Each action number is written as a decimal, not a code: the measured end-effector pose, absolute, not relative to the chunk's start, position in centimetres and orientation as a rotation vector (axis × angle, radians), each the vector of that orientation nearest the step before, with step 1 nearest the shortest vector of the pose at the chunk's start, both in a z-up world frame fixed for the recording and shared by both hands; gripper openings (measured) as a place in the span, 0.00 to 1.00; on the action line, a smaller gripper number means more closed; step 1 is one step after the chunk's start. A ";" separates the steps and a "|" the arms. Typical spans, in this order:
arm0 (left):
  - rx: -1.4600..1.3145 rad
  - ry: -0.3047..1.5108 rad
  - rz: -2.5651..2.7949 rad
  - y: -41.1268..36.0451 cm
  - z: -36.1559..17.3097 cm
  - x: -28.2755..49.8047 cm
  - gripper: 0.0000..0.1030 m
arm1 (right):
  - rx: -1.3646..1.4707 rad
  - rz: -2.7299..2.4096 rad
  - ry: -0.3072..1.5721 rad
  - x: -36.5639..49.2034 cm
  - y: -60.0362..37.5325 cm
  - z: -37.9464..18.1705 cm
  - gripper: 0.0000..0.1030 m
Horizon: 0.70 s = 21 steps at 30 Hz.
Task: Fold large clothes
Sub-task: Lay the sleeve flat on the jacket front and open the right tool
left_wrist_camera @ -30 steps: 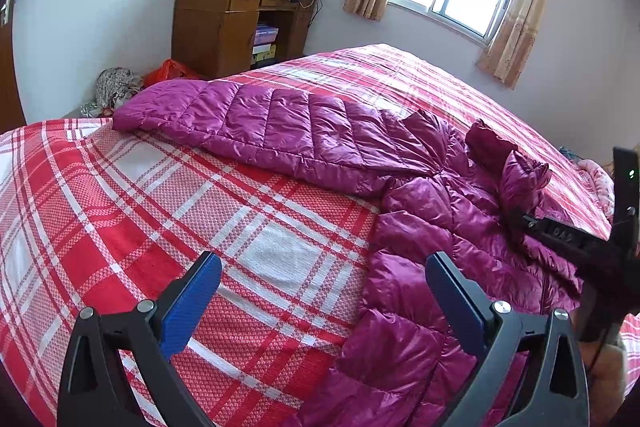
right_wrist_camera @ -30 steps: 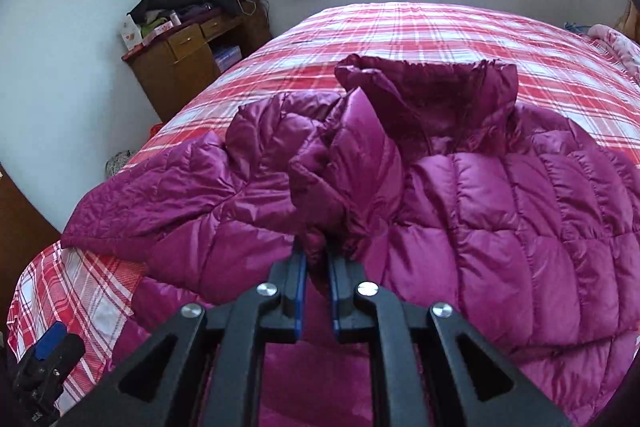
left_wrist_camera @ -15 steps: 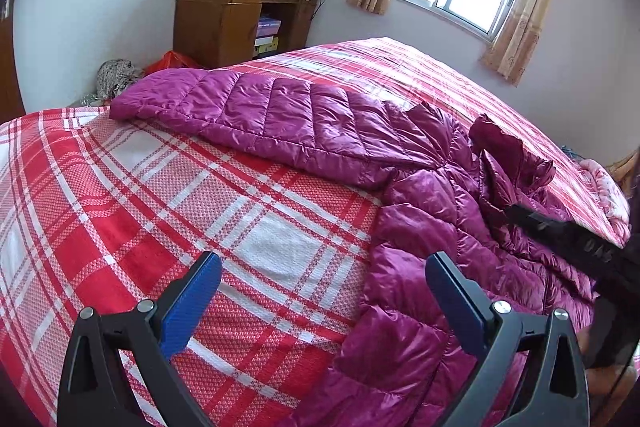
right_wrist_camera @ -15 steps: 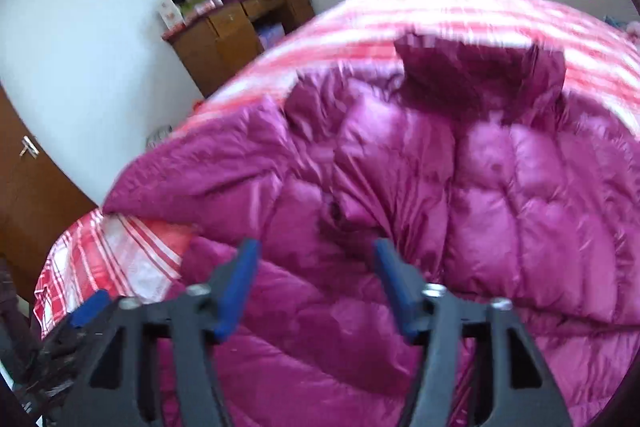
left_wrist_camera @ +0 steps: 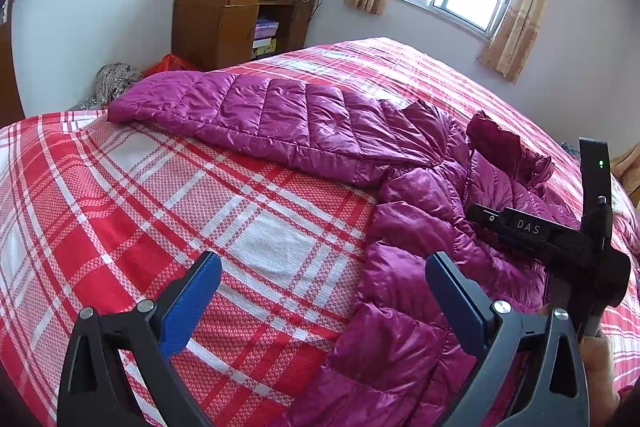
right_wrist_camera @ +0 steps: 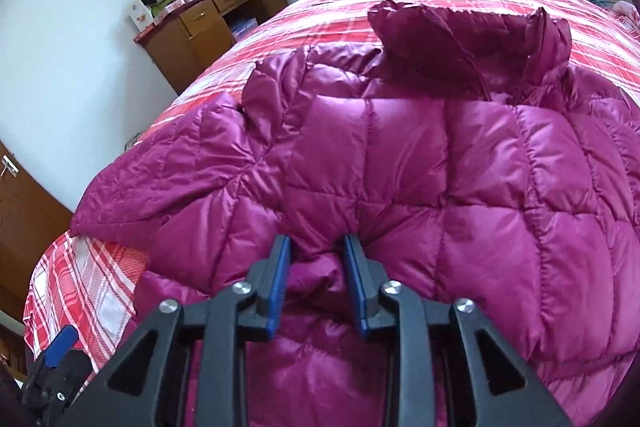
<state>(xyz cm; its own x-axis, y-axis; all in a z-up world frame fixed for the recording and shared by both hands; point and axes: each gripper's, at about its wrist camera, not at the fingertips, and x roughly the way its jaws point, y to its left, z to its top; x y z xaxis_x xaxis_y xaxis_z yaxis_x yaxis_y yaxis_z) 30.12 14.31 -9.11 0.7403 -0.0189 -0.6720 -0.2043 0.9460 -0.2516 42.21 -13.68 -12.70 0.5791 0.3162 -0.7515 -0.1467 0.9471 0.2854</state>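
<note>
Our right gripper (right_wrist_camera: 317, 281) has its fingers partly closed around a puffy ridge of the purple jacket (right_wrist_camera: 420, 163), while our left gripper (left_wrist_camera: 320, 301) hangs spread and empty over the bed (left_wrist_camera: 168, 187). Beyond the fingers, one sleeve (left_wrist_camera: 248, 111) lies outstretched. We judge the next move is folding it inward. The jacket's hem is out of view.

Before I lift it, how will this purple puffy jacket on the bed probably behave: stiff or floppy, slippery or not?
The jacket will probably be floppy: its sleeve lies limp across the bedspread. The shiny fabric suggests it may slide between the right gripper fingers. The puffy quilting looks light and compressible, so a pinch may catch only one layer.
</note>
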 end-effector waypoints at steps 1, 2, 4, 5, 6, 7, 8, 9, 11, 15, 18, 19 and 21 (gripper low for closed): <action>-0.324 0.737 0.104 14.3 -9.1 30.1 0.99 | 0.196 0.271 0.910 42.0 -13.7 -12.7 0.31; -0.326 0.739 0.103 14.3 -9.2 30.1 0.99 | 0.184 0.267 0.904 41.8 -13.5 -12.8 0.31; -0.325 0.738 0.104 14.3 -9.2 30.1 0.99 | 0.151 0.252 0.895 41.7 -13.2 -13.1 0.31; -0.319 0.736 0.107 14.2 -9.2 30.1 0.99 | 0.139 0.247 0.892 41.7 -12.8 -13.1 0.31; -0.311 0.735 0.110 14.2 -9.2 30.1 0.99 | 0.134 0.244 0.892 41.7 -12.8 -13.1 0.31; -0.298 0.734 0.115 14.0 -9.2 30.2 0.99 | 0.135 0.243 0.891 41.7 -12.8 -13.1 0.31; -0.290 0.734 0.117 13.8 -9.2 30.2 0.99 | 0.135 0.242 0.892 41.8 -12.7 -13.0 0.32; -0.282 0.733 0.117 13.6 -9.3 30.1 0.99 | 0.129 0.243 0.896 41.8 -12.6 -12.9 0.32; -0.266 0.730 0.119 13.2 -9.3 30.1 0.99 | 0.099 0.233 0.910 41.7 -12.4 -12.2 0.35; -0.208 0.720 0.129 12.3 -9.3 30.0 0.99 | 0.105 0.205 0.834 39.4 -13.4 -9.5 0.36; -0.197 0.714 0.118 12.0 -9.3 30.0 0.99 | 0.081 0.150 0.772 37.5 -15.4 -7.7 0.39; -0.193 0.712 0.117 11.8 -9.3 29.9 0.99 | 0.071 0.132 0.761 37.0 -16.2 -7.4 0.40; -0.182 0.708 0.119 11.5 -9.2 29.9 0.99 | 0.047 0.084 0.748 36.2 -17.9 -6.7 0.41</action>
<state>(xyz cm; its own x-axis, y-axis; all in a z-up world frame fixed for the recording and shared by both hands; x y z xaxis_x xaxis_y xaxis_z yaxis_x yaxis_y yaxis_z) 29.85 11.46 -9.19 0.7542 0.0467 -0.6550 -0.1694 0.9775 -0.1254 36.22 -17.94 -6.71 0.7299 0.0927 -0.6772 -0.0592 0.9956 0.0724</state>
